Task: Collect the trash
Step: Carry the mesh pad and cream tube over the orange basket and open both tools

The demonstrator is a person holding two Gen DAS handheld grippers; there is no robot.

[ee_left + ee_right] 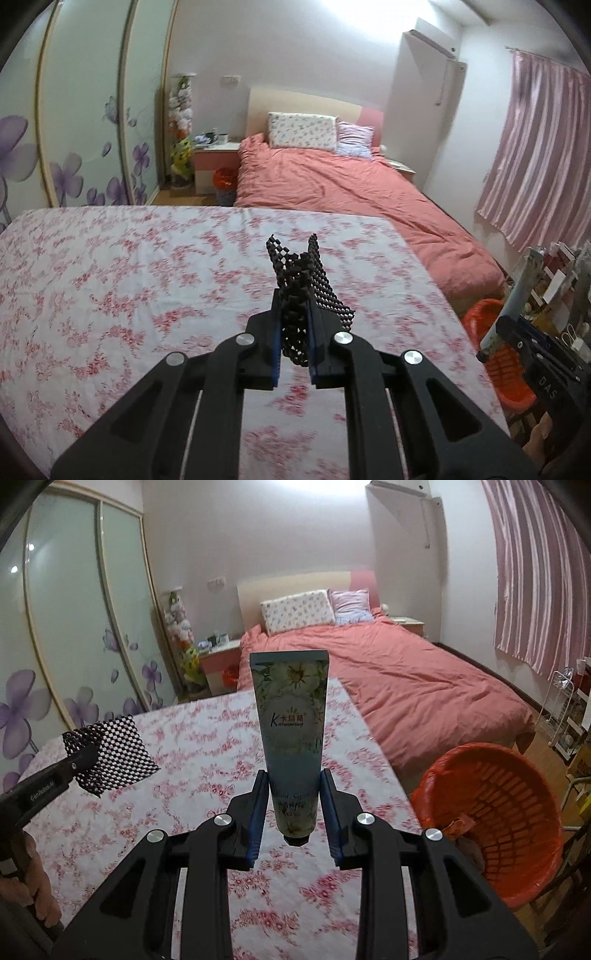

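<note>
1. Clamping a crumpled piece of black mesh (303, 291), the left tongs (294, 325) sit at the lower centre of the left wrist view, their blue pads pressed together on it so that it sticks up past the tips.
2. Seen from the right wrist view, the same mesh (114, 753) hangs at the left edge of the frame, raised above the table (207, 738), with the left tongs (83, 757) gripping one corner.
3. The right tongs (293, 794) fill the lower centre of the right wrist view and are closed on a floral hand-cream tube (291, 716), pads against its lower sides, cap end toward the camera and flat crimped end pointing up.
4. In the left wrist view the right tongs (493, 334) appear at the right edge, with the tube (517, 291) held up.
5. A red-flowered cloth covers the table (110, 277), which spans the lower half of both views.
6. An orange trash basket (495, 812) stands at the lower right of the right wrist view, just beside the table's right edge; something small lies inside it.
7. A bed with a pink cover (406, 686) occupies the centre right beyond the table.
8. A hand (35, 878) shows at the lower left edge.
</note>
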